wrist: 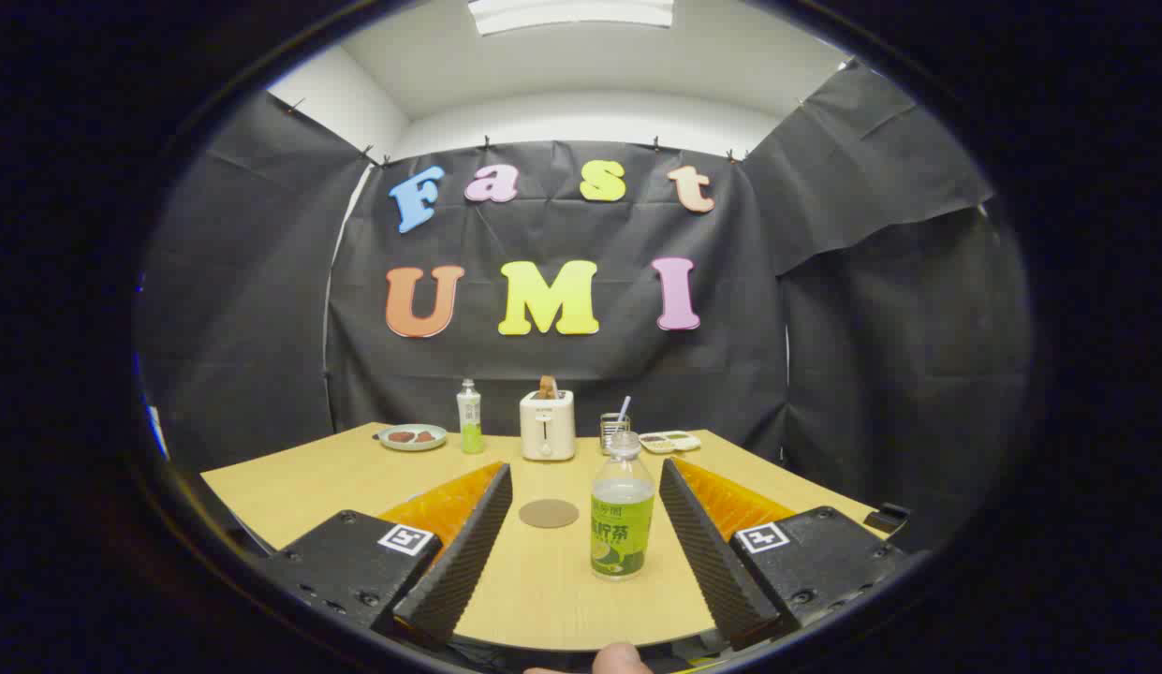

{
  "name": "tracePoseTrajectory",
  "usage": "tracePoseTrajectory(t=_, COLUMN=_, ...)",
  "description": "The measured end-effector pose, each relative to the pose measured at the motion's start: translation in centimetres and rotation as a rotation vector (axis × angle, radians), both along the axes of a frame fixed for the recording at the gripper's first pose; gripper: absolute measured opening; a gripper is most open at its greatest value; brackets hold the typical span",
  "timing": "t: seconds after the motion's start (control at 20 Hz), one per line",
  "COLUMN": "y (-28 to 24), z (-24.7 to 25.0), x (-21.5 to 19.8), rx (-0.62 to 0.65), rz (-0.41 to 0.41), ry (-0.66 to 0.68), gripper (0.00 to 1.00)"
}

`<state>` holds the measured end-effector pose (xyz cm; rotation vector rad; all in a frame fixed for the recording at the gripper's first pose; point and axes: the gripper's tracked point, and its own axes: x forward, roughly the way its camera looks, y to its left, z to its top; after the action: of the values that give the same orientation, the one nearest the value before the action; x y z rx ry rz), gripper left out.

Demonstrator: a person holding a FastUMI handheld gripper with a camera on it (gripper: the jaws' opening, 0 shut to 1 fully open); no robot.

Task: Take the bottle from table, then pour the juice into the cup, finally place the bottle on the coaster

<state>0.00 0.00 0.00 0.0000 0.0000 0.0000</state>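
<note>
Bottle (622, 524) stands upright near table (290, 487) front edge, between gripper (585, 491) fingers, untouched. Fingers wide apart. Coaster (549, 513) just left of bottle.

White toaster (547, 426), second bottle (469, 417), plate (412, 437), divided dish (669, 441), table (309, 477)

The clear plastic bottle (622, 524) at 6 o'clock carries a green label, its printing too small to read. Square black-and-white markers (407, 539) sit at 8 and 4 o'clock on the black gripper (585, 466), whose fingers are spread wide

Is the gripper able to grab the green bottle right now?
Probably yes. The gripper is open, and the bottle stands upright between its jaws, nearer the right one. The coaster lies flat beside it, so nothing seems to block the jaws from closing.
</note>
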Motion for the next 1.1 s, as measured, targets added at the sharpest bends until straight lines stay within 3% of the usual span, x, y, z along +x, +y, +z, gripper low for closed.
tracePoseTrajectory(t=1.1, y=0.7, z=-0.1, x=0.4, rx=-0.025, rz=0.033, ry=0.016, gripper=1.00)
